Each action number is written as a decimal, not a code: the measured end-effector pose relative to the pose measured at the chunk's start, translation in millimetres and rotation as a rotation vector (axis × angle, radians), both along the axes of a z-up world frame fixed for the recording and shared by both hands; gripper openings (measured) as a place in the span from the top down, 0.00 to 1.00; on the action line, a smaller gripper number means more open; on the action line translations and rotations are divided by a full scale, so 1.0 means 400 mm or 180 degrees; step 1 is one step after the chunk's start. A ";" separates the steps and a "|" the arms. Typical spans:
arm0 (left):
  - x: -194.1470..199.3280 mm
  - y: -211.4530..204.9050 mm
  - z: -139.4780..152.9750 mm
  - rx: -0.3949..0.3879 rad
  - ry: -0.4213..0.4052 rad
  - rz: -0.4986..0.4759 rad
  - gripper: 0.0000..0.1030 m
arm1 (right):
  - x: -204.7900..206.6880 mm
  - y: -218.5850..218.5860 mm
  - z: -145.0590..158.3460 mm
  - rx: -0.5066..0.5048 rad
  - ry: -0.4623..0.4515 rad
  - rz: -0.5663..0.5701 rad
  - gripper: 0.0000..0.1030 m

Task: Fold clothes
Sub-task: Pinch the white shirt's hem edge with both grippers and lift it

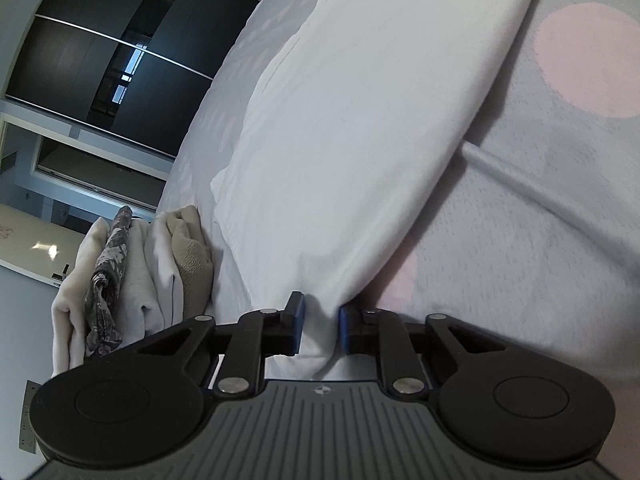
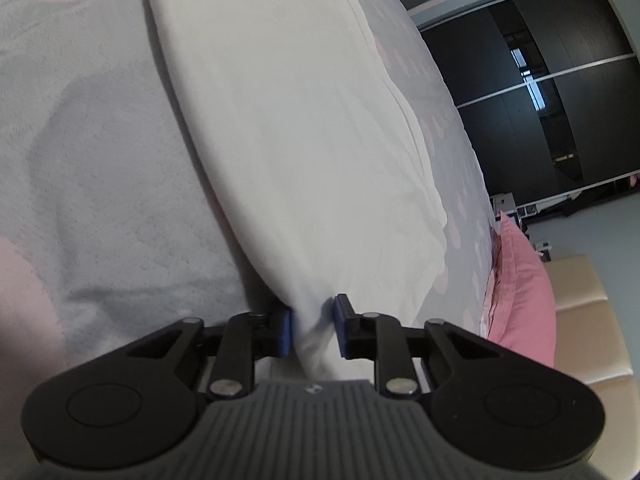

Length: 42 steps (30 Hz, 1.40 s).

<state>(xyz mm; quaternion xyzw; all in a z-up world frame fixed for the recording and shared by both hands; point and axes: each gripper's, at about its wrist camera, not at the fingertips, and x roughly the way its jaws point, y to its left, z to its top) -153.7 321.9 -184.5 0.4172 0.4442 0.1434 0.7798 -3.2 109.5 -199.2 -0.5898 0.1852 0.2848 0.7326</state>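
A white garment lies stretched along a bed with a grey cover with pink dots. My left gripper is shut on one corner of the garment, the cloth bunched between its blue pads. In the right wrist view the same white garment runs away from me over the bed cover. My right gripper is shut on another corner of it, with cloth pinched between the blue pads. The held edge is lifted slightly off the cover and casts a shadow under it.
A pile of folded clothes, white, beige and one dark patterned, sits at the bed's edge in the left wrist view. A dark sliding wardrobe stands beyond the bed. A pink pillow and a beige padded headboard lie to the right.
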 end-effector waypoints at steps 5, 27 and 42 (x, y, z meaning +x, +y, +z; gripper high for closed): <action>0.010 0.008 0.017 -0.0199 -0.0078 0.0089 0.94 | 0.005 -0.003 0.003 0.0061 0.0012 -0.0039 0.87; -0.059 -0.016 0.223 -0.0024 -0.0133 -0.0316 0.99 | -0.027 -0.050 0.231 0.0154 0.0050 0.0090 0.97; -0.301 -0.082 0.406 -0.0448 0.0494 -0.0833 0.99 | -0.196 -0.167 0.440 -0.0130 0.1227 0.0232 0.97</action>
